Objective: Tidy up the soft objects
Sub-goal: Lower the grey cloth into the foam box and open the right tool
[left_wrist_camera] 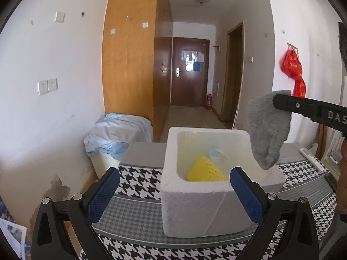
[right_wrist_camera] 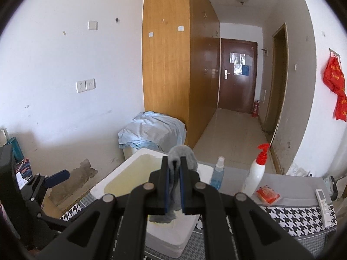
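On the black arm of the right gripper (left_wrist_camera: 279, 101), the raised letters "DAS" can be read in the left wrist view; the rest runs off the edge. This gripper's fingers are pressed together on a fuzzy grey sock (left_wrist_camera: 267, 130). The sock hangs with its long side up and down, and its loose end points down, over the right edge of a white foam box (left_wrist_camera: 195, 212). The box sits on a black-and-white patterned cloth (left_wrist_camera: 138, 179).

The left gripper (left_wrist_camera: 174, 191) has its blue pads (left_wrist_camera: 102, 195) wide apart, with nothing in between. They sit on each side of the box without touching it.

Only the left wrist view shows inside the box, where a yellow knitted cloth (left_wrist_camera: 205, 170) lies at the bottom. Only the right wrist view shows a small blue spray bottle (right_wrist_camera: 218, 176), a white bottle with a red pump (right_wrist_camera: 256, 175), an orange packet (right_wrist_camera: 267, 194) and a white remote (right_wrist_camera: 325, 203). The writing on these is too small to read. That view also shows the sock (right_wrist_camera: 183, 158) squeezed in the right gripper (right_wrist_camera: 174, 166).
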{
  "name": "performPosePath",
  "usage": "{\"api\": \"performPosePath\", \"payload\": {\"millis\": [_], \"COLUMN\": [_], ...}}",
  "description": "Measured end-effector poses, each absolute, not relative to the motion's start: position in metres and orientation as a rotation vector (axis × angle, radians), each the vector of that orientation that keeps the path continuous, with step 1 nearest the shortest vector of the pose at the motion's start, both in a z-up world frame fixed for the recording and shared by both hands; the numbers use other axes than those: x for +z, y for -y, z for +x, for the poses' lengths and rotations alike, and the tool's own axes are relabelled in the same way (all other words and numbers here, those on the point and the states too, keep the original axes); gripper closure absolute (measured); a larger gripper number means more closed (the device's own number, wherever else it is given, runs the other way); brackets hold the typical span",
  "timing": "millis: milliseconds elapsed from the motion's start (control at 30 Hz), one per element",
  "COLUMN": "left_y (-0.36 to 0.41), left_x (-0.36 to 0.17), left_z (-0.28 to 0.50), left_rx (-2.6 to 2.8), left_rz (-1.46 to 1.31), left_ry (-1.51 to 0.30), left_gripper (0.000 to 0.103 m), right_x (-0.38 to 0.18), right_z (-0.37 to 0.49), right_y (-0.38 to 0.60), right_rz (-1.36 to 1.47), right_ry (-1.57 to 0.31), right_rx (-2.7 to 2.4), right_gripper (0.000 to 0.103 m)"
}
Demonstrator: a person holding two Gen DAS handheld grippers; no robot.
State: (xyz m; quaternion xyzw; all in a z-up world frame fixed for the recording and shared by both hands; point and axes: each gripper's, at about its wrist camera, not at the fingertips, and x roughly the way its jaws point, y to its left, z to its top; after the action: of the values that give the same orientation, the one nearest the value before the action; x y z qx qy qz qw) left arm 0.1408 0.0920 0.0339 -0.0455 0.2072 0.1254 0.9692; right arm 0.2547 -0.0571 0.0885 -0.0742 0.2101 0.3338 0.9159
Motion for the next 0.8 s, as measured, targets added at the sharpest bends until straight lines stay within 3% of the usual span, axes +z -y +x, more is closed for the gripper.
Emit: {"api": "performPosePath", "payload": {"millis": [600, 667, 733, 800], "left_y": [-0.111, -0.111, -0.111, -0.110], "left_x": [0.022, 0.022, 0.021, 0.021], "left_z": [0.133, 0.133, 0.132, 0.132], "left_rx": [0.294, 0.293, 0.292, 0.292], "left_rz": [-0.128, -0.128, -0.129, -0.127], "left_ry": [-0.440, -0.439, -0.439, -0.439], "left_gripper": [0.001, 0.001, 0.001, 0.001], "right_x": [0.063, 0.061, 0.060, 0.061], "right_z": [0.280, 0.281, 0.280, 0.275], "right_y": [0.024, 0.025, 0.025, 0.024], "right_rz": [-0.209, -0.205, -0.203, -0.213], "right_ry": [-0.534, -0.549, -0.557, -0.542], "right_rx": [0.679, 0.687, 0.701, 0.708], "right_gripper": [0.091, 0.080, 0.049, 0.038]}}
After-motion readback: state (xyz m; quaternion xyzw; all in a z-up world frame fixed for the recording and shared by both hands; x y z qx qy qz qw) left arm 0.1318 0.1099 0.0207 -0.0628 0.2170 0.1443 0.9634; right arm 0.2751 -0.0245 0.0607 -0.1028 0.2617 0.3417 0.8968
